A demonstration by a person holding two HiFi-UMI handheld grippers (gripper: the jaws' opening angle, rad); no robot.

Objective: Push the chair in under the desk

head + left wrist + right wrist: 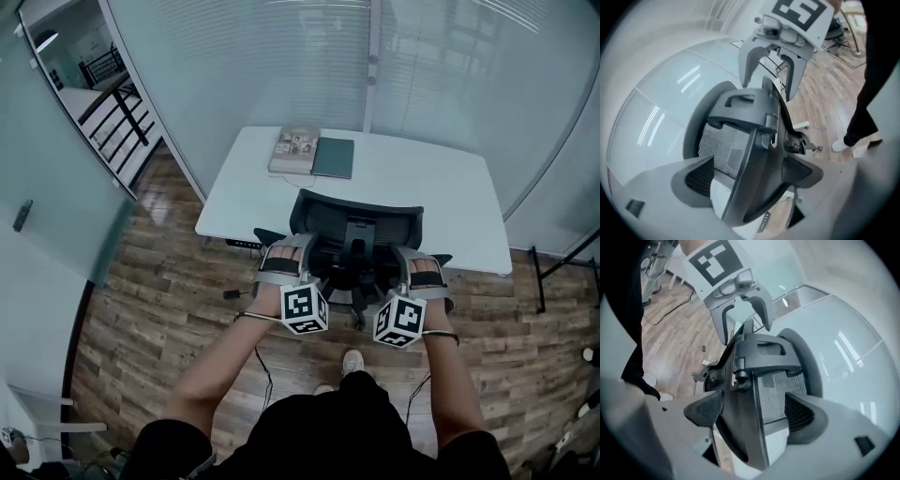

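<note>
The person's arms (220, 370) carry the left gripper (284, 251) and right gripper (420, 258), each with jaws apart, loosely straddling the chair (356, 234) back at the desk (422, 178) edge. An uneven shove could well swivel the chair, slipping the unclamped jaws off.

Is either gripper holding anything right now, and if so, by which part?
Nothing is gripped. The left gripper and right gripper each straddle a side edge of the chair backrest, jaws apart, pads not pressing on it.
</note>
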